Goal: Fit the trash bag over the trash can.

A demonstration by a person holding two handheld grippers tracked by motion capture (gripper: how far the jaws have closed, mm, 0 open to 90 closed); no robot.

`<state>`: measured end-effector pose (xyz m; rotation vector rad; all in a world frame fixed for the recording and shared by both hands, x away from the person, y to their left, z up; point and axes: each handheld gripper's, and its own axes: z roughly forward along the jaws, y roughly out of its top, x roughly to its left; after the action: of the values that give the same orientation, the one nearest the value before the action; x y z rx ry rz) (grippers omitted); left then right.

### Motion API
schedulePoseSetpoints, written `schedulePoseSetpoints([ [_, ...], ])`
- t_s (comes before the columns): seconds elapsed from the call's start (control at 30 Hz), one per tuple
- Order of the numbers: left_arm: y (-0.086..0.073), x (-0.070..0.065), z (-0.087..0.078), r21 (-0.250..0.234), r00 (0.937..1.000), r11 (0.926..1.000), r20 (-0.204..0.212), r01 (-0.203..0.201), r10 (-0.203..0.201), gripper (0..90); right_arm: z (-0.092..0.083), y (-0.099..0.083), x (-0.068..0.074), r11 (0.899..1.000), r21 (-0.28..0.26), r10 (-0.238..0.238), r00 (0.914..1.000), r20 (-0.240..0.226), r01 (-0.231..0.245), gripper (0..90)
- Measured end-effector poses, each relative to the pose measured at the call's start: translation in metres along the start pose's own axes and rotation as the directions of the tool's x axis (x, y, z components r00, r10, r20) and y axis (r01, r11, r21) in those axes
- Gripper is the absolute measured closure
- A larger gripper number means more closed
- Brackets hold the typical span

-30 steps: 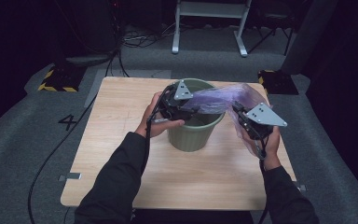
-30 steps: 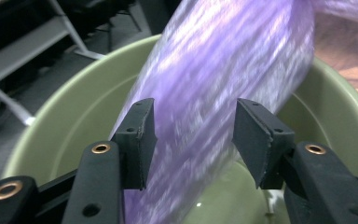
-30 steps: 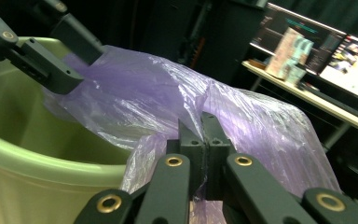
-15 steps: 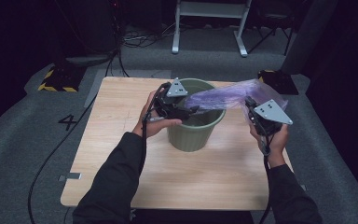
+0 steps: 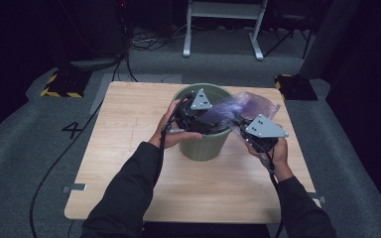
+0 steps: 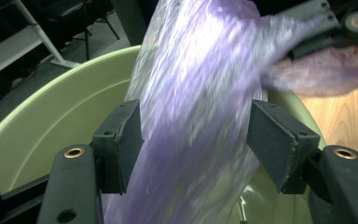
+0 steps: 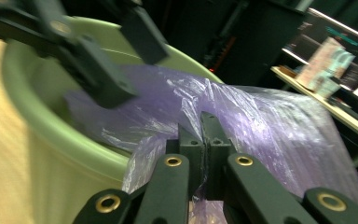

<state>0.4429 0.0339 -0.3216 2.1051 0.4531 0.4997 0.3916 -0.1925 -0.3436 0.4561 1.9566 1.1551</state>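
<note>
1. The purple plastic bag (image 5: 238,106) drapes over the right rim of the green bin (image 5: 203,144), which stands near the middle of the table (image 5: 129,163), toward its far edge.
2. The right gripper (image 7: 204,135) has its jaws pressed together on a fold of the film, outside the bin's right side.
3. The left gripper (image 6: 196,140) has just been closing; its jaws stand apart around the film over the bin mouth, the left pad touching it, the right clear.
4. The bag looks light, limp and slippery; it probably bunches and slides, so pinching a gathered edge near the rim seems safest.
</note>
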Motion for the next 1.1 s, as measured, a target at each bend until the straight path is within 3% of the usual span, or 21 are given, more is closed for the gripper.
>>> schedulePoseSetpoints([
  [0.03, 0.000, -0.001, -0.001, -0.004, 1.0000, 1.0000, 0.009, -0.002, 0.002, 39.2, 0.000, 0.001, 0.001, 1.000, -0.005, 0.004, 0.9999, -0.013, -0.004, 89.1],
  [0.1, -0.001, -0.002, -0.002, -0.003, 0.9998, 0.9998, 0.004, -0.021, 0.021, 49.5, 0.000, 0.003, 0.002, 1.000, -0.015, 0.009, 0.9992, -0.039, -0.009, 87.9],
  [0.2, -0.002, -0.004, -0.004, 0.003, 0.9980, 0.9981, 0.005, -0.062, 0.062, 68.8, -0.001, 0.004, 0.004, 0.999, -0.025, 0.020, 0.9976, -0.066, -0.022, 84.0],
  [0.23, -0.003, -0.005, -0.005, 0.008, 0.9974, 0.9974, 0.003, -0.072, 0.072, 78.0, -0.003, 0.004, 0.004, 0.999, -0.033, 0.029, 0.9959, -0.086, -0.032, 75.0],
  [0.27, -0.003, -0.005, -0.005, 0.008, 0.9974, 0.9974, 0.003, -0.072, 0.072, 81.6, -0.003, 0.004, 0.004, 0.999, -0.033, 0.029, 0.9959, -0.086, -0.032, 75.0],
  [0.3, -0.004, -0.004, -0.006, 0.009, 0.9967, 0.9967, -0.003, -0.081, 0.081, 81.6, -0.004, 0.003, 0.003, 0.998, -0.039, 0.042, 0.9954, -0.086, -0.046, 70.8],
  [0.37, -0.006, -0.002, -0.008, 0.000, 0.9971, 0.9971, -0.004, -0.076, 0.076, 86.5, -0.011, 0.000, -0.002, 0.992, -0.072, 0.097, 0.9886, -0.115, -0.106, 54.3],
  [0.4, -0.007, -0.001, -0.009, -0.001, 0.9974, 0.9974, -0.012, -0.072, 0.072, 86.5, -0.011, 0.000, -0.002, 0.992, -0.072, 0.097, 0.9886, -0.115, -0.106, 54.3],
  [0.47, -0.010, 0.002, -0.013, -0.010, 0.9983, 0.9985, -0.021, -0.055, 0.054, 86.6, -0.016, -0.002, -0.006, 0.987, -0.075, 0.131, 0.9844, -0.118, -0.140, 43.1],
  [0.6, -0.017, 0.010, -0.020, -0.009, 0.9986, 0.9995, -0.043, -0.031, 0.030, 86.6, -0.031, -0.012, -0.013, 0.985, -0.059, 0.154, 0.9790, -0.133, -0.163, 32.7],
  [0.8, -0.025, 0.020, -0.025, -0.005, 0.9982, 1.0000, -0.061, 0.002, -0.002, 86.0, -0.040, -0.026, -0.015, 0.986, -0.016, 0.160, 0.9740, -0.160, -0.165, 28.8],
  [0.83, -0.027, 0.022, -0.025, -0.007, 0.9980, 1.0000, -0.062, 0.004, -0.005, 85.6, -0.040, -0.032, -0.014, 0.984, -0.003, 0.173, 0.9684, -0.180, -0.176, 28.8],
  [0.93, -0.030, 0.025, -0.026, -0.002, 0.9977, 0.9999, -0.067, 0.013, -0.013, 84.4, -0.037, -0.037, -0.013, 0.984, 0.015, 0.180, 0.9653, -0.189, -0.180, 30.0],
  [1.03, -0.033, 0.027, -0.026, 0.004, 0.9975, 0.9999, -0.068, 0.016, -0.016, 82.9, -0.032, -0.041, -0.010, 0.986, 0.015, 0.168, 0.9659, -0.197, -0.168, 44.8],
  [1.1, -0.037, 0.030, -0.027, 0.004, 0.9975, 0.9996, -0.065, 0.028, -0.028, 81.1, -0.027, -0.043, -0.005, 0.987, 0.006, 0.157, 0.9644, -0.213, -0.159, 64.7],
])
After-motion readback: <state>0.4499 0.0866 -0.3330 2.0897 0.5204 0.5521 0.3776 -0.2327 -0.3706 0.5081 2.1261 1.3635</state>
